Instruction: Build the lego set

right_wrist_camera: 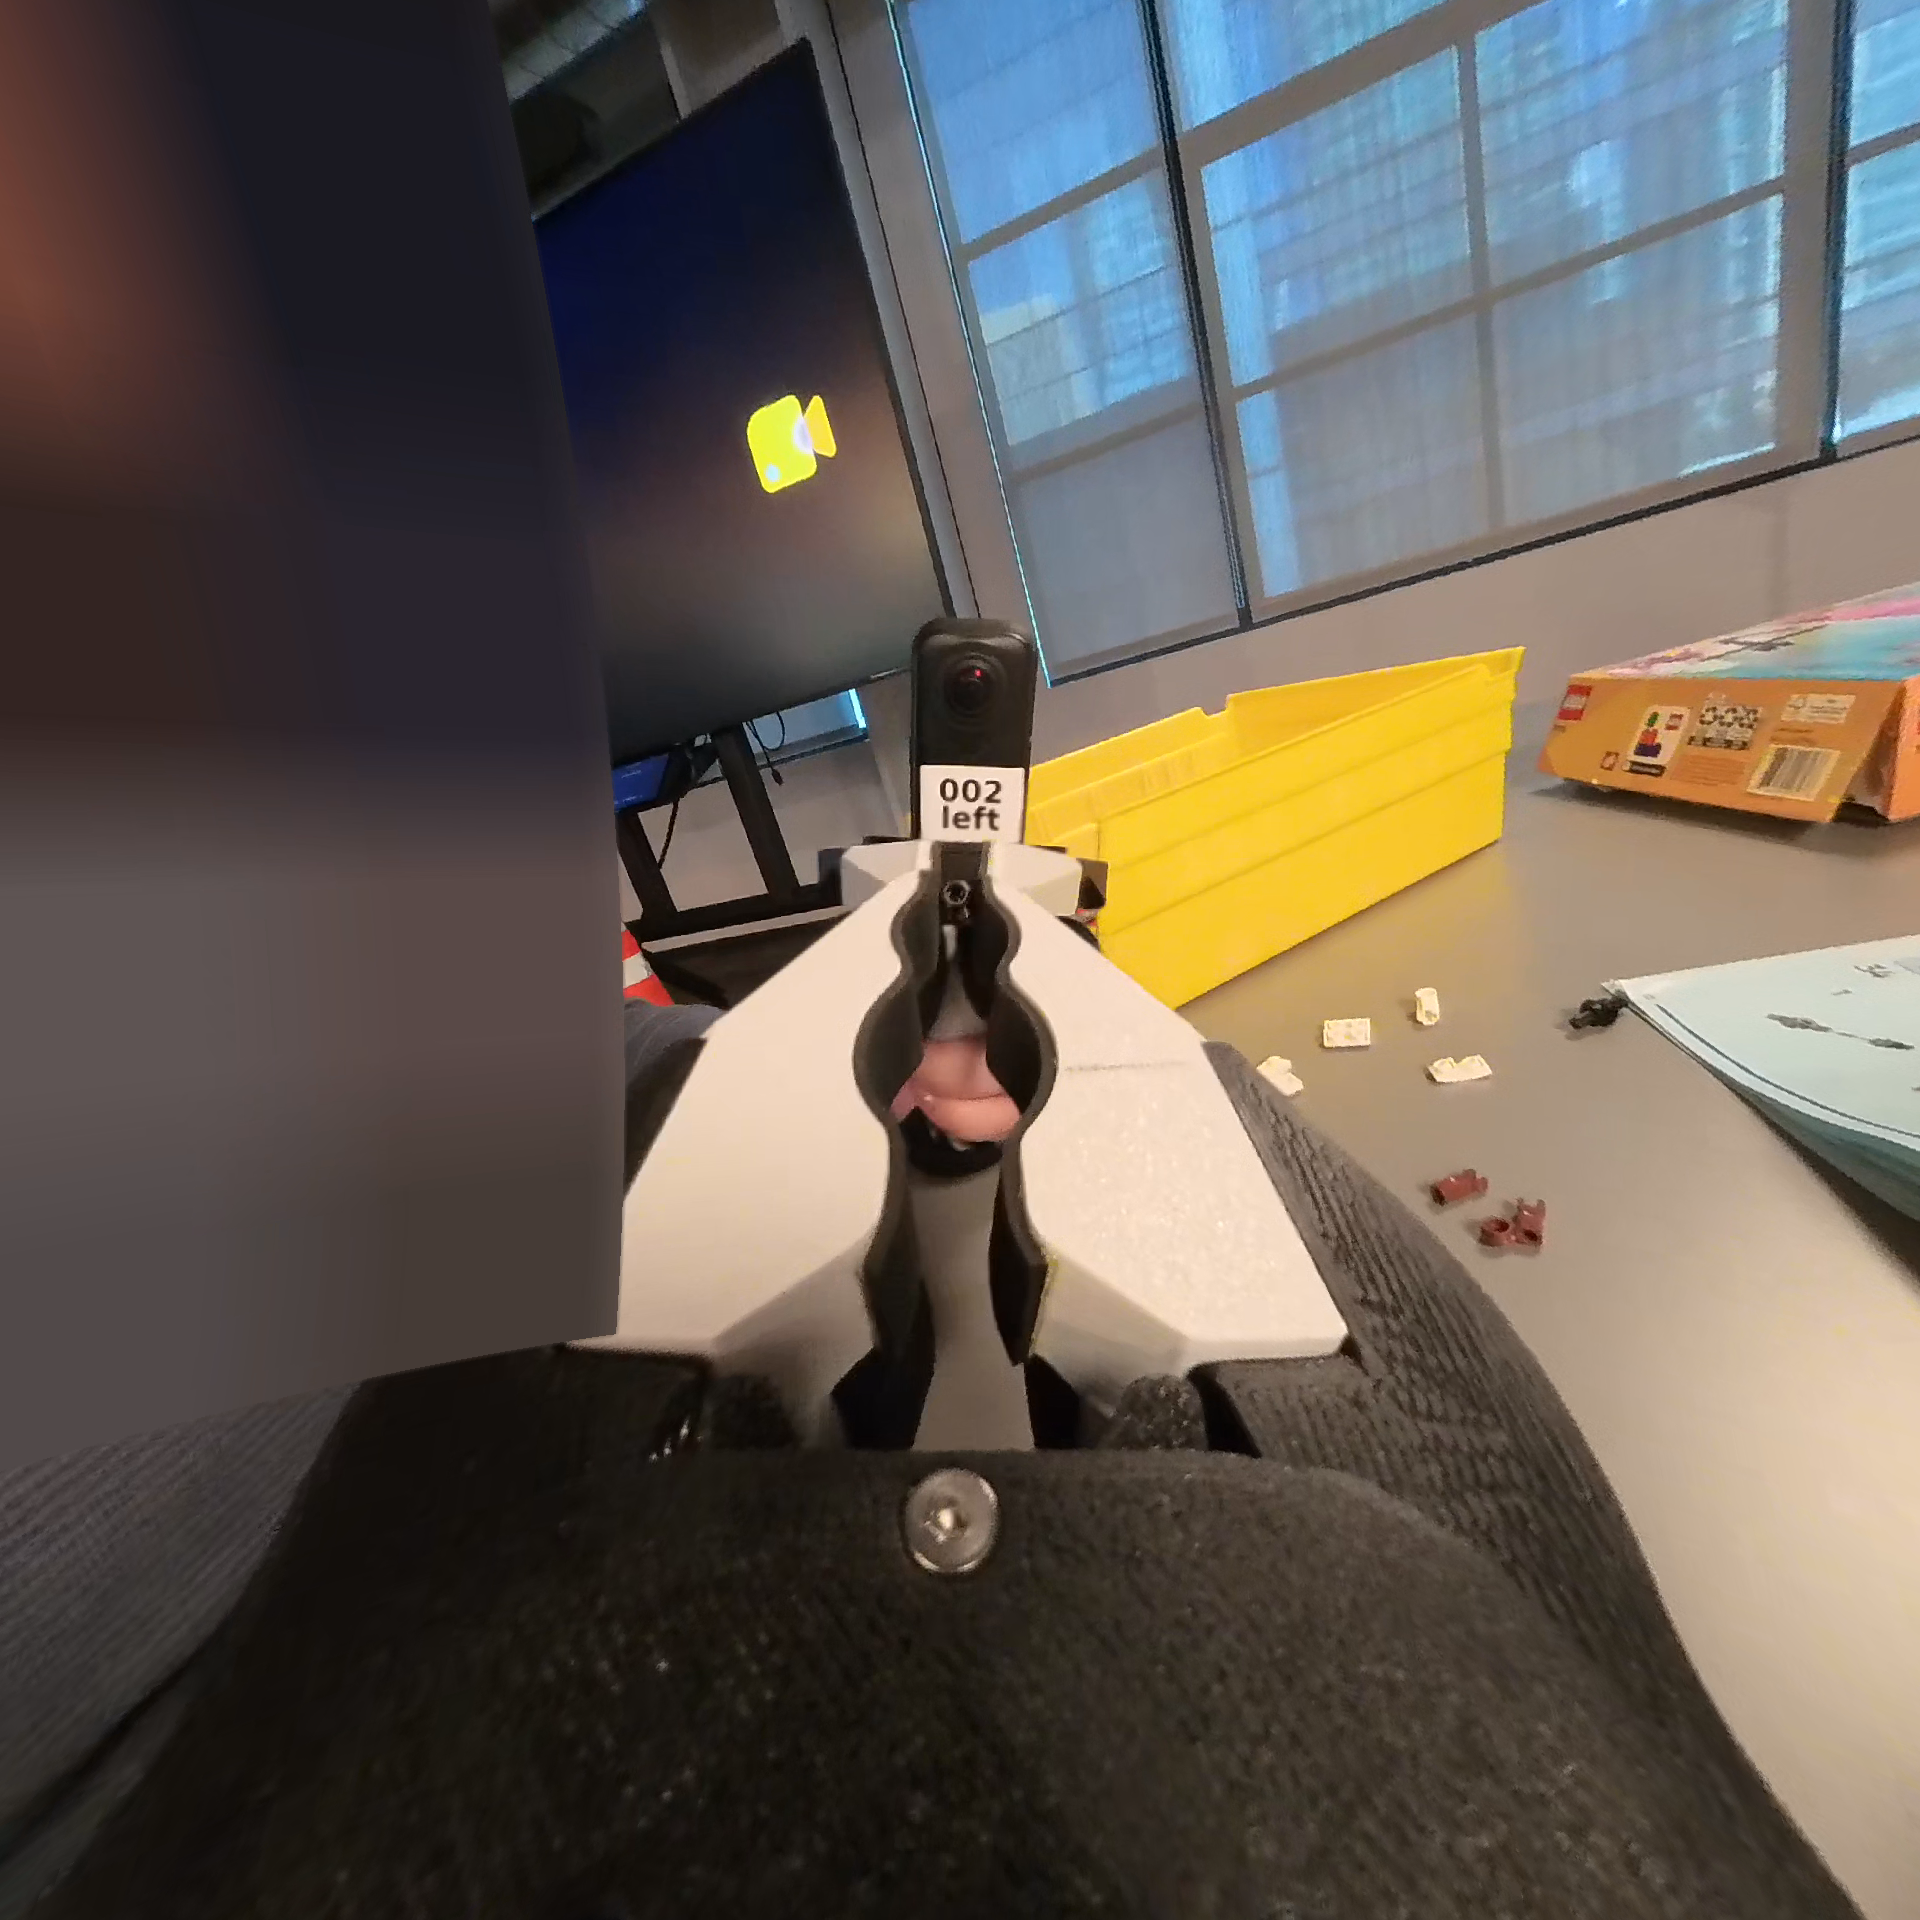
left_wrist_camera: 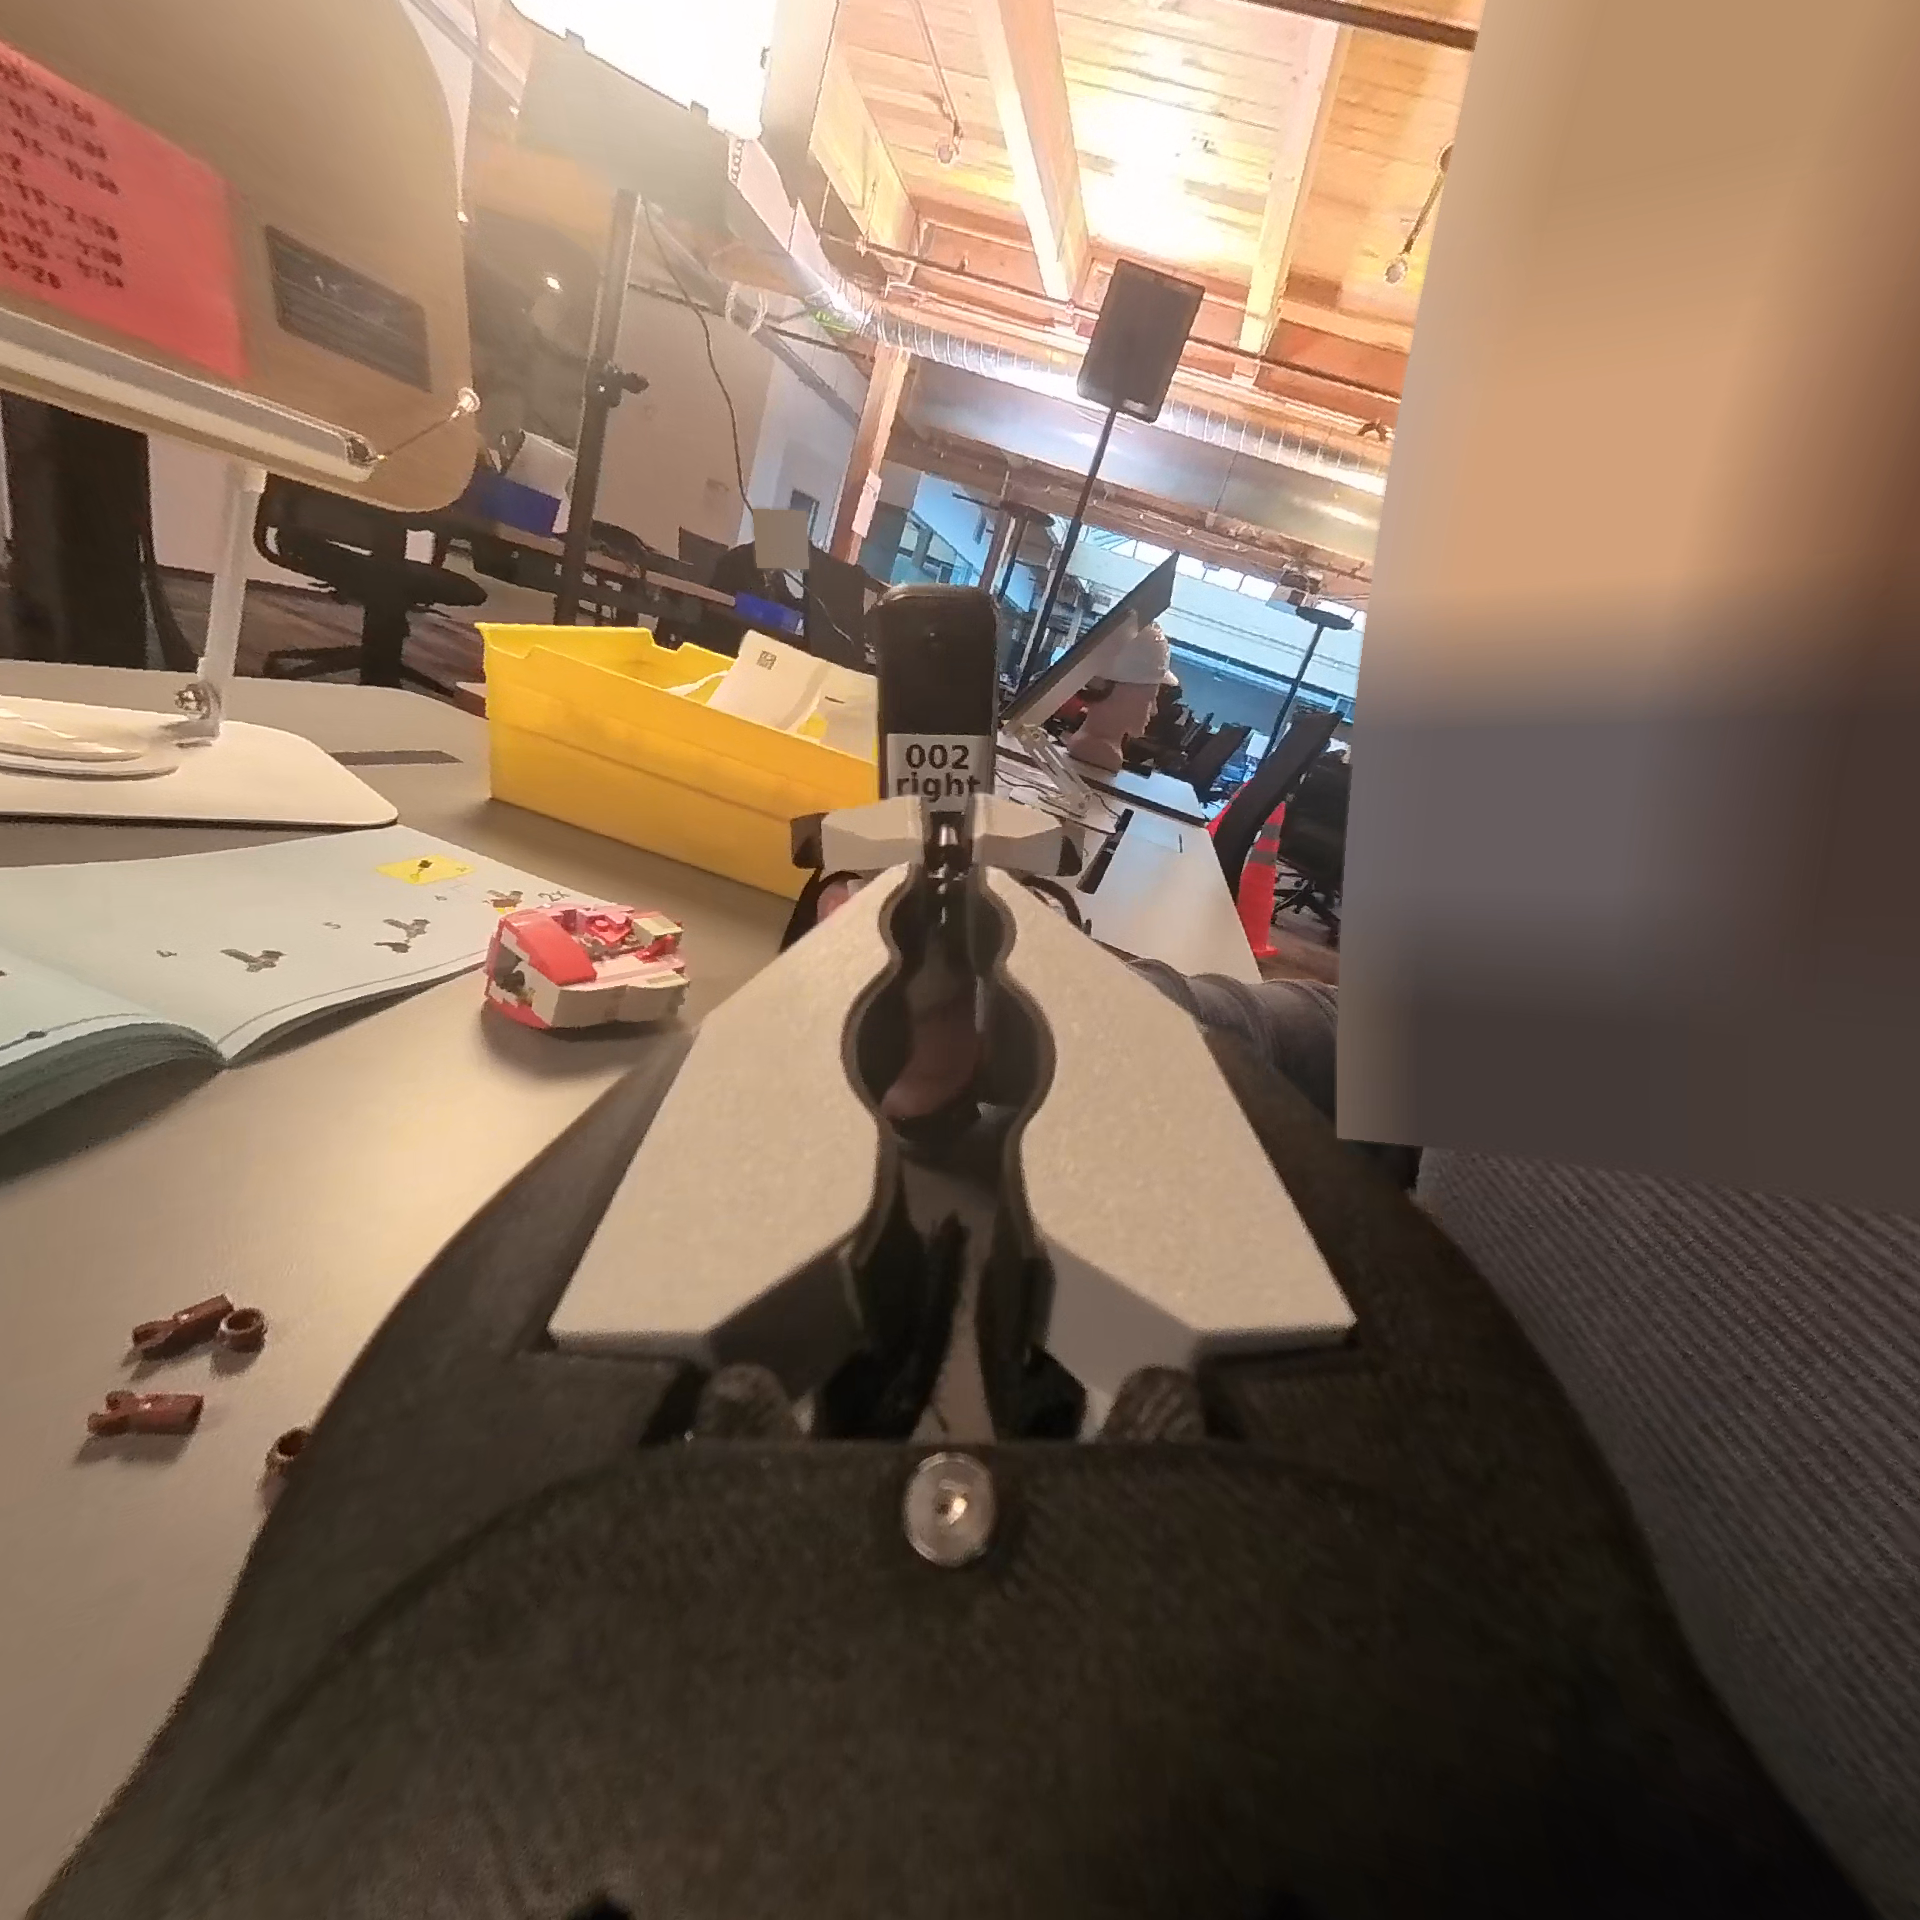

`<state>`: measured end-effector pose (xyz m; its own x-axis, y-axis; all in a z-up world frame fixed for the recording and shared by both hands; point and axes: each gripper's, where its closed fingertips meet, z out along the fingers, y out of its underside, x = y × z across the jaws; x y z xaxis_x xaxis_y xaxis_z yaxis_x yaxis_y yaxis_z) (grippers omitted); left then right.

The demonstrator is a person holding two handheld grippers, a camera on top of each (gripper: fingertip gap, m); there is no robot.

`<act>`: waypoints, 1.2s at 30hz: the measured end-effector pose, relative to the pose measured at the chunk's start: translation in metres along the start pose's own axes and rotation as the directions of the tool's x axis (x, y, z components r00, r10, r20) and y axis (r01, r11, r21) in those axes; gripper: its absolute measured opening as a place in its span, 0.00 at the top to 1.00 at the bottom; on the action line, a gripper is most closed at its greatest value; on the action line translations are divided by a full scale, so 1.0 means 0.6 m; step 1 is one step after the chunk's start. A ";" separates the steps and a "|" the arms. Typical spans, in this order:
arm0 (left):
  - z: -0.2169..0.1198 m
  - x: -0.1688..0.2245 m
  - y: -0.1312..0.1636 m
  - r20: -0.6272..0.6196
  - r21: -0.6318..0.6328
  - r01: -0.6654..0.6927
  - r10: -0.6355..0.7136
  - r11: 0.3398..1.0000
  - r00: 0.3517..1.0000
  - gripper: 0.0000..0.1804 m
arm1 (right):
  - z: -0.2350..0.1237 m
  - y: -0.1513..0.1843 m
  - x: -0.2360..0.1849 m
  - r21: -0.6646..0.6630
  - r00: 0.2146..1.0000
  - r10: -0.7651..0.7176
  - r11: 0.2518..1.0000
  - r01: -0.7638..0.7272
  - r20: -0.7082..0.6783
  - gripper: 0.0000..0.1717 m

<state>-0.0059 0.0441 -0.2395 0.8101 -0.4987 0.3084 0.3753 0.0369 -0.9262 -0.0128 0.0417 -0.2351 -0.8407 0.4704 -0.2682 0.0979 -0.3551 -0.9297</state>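
Printed writing is borne by a white label [left_wrist_camera: 932, 767] on the camera above the right gripper [left_wrist_camera: 940, 844], a like label [right_wrist_camera: 971, 802] above the left gripper [right_wrist_camera: 961, 871], a red sheet [left_wrist_camera: 104, 208], an open booklet [left_wrist_camera: 260, 935] and an orange box [right_wrist_camera: 1725, 743] (logo and barcode included), the wording being left untold.

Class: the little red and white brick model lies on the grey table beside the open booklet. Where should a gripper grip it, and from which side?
Probably from above, closing across the model's long lower side walls: they look flat and upright, while the red top is sloped and studded. It sits flat on the table.
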 end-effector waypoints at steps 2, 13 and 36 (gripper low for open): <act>-0.001 -0.002 -0.001 0.009 0.003 -0.002 0.002 1.000 1.000 0.97 | 0.001 0.000 0.002 -0.003 1.000 -0.020 1.000 0.020 -0.016 0.97; 0.000 -0.004 0.003 0.027 -0.018 -0.027 0.028 0.999 0.999 0.97 | -0.001 0.001 0.004 0.003 0.998 0.070 0.998 -0.070 0.011 0.97; -0.005 -0.057 0.023 0.153 -0.050 0.149 -0.140 0.988 0.978 0.97 | -0.023 0.026 0.057 -0.141 0.980 0.008 0.989 -0.037 -0.198 0.97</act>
<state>-0.0296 0.0593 -0.2636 0.8088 -0.3607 0.4645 0.4690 -0.0811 -0.8795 -0.0327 0.0637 -0.2623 -0.7179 0.6179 -0.3206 0.2030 -0.2546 -0.9455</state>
